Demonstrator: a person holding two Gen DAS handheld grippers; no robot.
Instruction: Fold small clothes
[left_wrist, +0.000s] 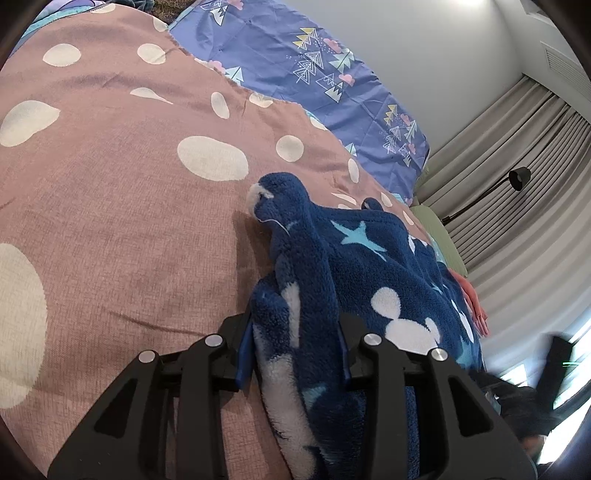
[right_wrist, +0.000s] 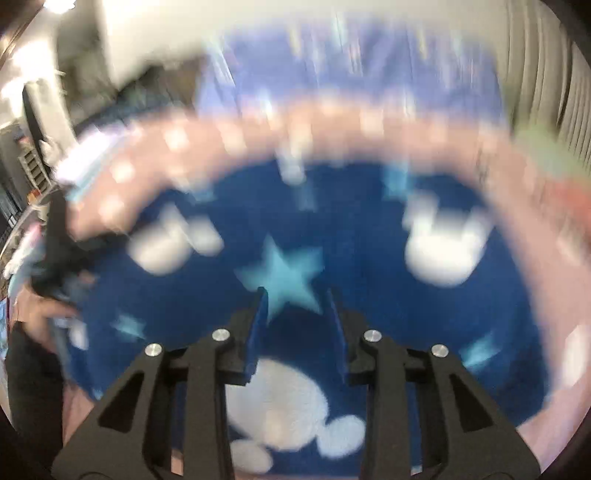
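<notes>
A dark blue fleece garment (left_wrist: 369, 273) with white mouse heads and light blue stars lies on a pink bedspread with white dots (left_wrist: 129, 206). My left gripper (left_wrist: 295, 350) has its jaws around a bunched fold of the garment's left edge and grips it. In the blurred right wrist view the same garment (right_wrist: 369, 266) lies spread flat below my right gripper (right_wrist: 297, 314), whose jaws stand apart with nothing between them, just above the fabric.
A purple sheet with tree prints (left_wrist: 314, 62) covers the far side of the bed. Grey curtains (left_wrist: 517, 206) and a black lamp (left_wrist: 519, 178) stand to the right. A green and an orange cloth (left_wrist: 472, 295) lie beyond the garment.
</notes>
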